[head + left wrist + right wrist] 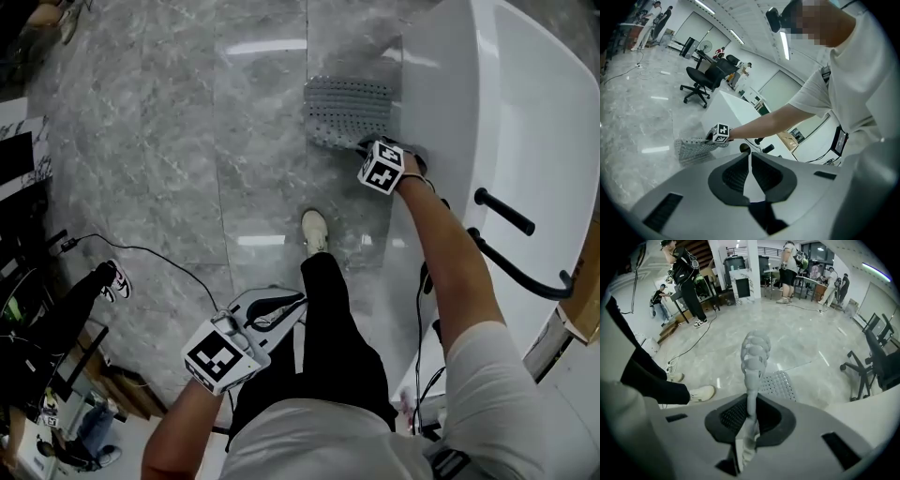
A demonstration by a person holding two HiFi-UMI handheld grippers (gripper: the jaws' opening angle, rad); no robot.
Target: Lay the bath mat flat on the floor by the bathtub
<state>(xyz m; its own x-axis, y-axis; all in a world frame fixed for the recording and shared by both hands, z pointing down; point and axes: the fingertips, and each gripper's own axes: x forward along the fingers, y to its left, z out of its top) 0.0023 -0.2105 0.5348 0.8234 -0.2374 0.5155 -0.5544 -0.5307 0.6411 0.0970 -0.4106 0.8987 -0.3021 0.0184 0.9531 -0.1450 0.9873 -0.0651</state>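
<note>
The grey bath mat (347, 111), covered in small holes, hangs down to the marble floor right beside the white bathtub (506, 122). My right gripper (367, 147) is shut on the mat's near edge, low over the floor. In the right gripper view that pinched edge (752, 362) stands edge-on between the jaws, while the rest of the mat (780, 385) spreads out beyond them. My left gripper (281, 305) hangs beside the person's black trouser leg, far from the mat, with its jaws together and nothing in them. The left gripper view (750, 157) shows the mat (693, 147) at a distance.
The person's white shoe (315, 230) stands on the floor just short of the mat. Black bars (506, 214) run over the tub's rim. A black cable (150, 251) trails across the floor at the left. Office chairs (876, 362) and other people stand further off.
</note>
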